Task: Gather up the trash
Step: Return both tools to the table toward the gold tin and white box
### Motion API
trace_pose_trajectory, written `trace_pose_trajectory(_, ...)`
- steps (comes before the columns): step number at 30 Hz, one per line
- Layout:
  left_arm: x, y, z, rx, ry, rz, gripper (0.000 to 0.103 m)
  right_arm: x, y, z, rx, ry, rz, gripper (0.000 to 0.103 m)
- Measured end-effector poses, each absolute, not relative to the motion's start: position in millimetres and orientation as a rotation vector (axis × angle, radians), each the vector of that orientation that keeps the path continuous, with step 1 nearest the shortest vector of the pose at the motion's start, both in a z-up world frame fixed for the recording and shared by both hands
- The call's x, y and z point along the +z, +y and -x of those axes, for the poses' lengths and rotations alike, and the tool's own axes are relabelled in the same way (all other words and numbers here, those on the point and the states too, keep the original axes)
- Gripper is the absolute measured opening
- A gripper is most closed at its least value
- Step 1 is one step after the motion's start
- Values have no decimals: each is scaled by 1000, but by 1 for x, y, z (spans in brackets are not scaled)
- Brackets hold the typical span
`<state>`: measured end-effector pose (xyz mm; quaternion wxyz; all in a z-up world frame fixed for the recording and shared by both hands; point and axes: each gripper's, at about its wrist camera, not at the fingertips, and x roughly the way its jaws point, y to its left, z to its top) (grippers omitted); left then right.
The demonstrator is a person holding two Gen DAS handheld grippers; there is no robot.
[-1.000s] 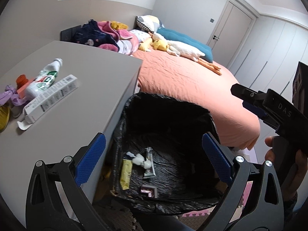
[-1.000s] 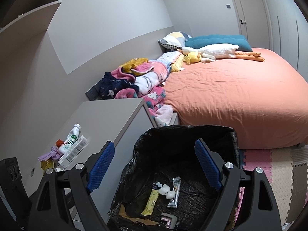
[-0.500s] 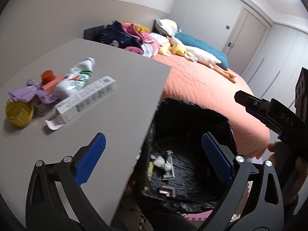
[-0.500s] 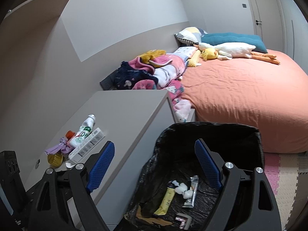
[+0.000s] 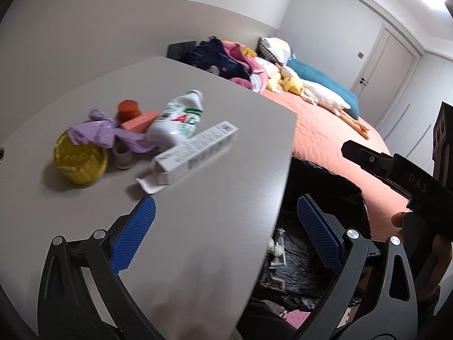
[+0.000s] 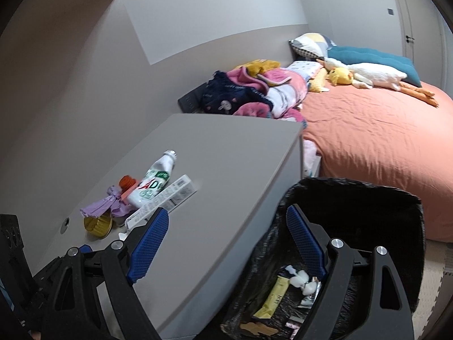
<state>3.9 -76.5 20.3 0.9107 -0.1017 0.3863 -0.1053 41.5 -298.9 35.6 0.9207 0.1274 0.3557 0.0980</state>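
trash is lying in a heap on the grey bench (image 5: 198, 226): a white bottle (image 5: 177, 123), a long white carton (image 5: 195, 153), a yellow cup (image 5: 80, 160) and a purple wrapper (image 5: 104, 130), touching one another. more is sitting in the black-lined bin (image 6: 368, 212) beside the bench. we are holding the left tongs (image 5: 226, 235) and right tongs (image 6: 228, 246) wide apart, gripping nothing.

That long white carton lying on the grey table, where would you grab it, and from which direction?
Judging by its pose, I'd grip the long white carton across its narrow width near the middle, coming down from above. It lies flat, its long side against the white bottle, and its near end has a loose open flap, so the ends look poorer holds.
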Motion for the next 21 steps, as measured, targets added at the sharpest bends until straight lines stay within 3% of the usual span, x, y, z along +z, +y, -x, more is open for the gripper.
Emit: trace_pose_trajectory(21,1,7,-26,-50,827,252,97,10,-213,-93,297,840,-227,86)
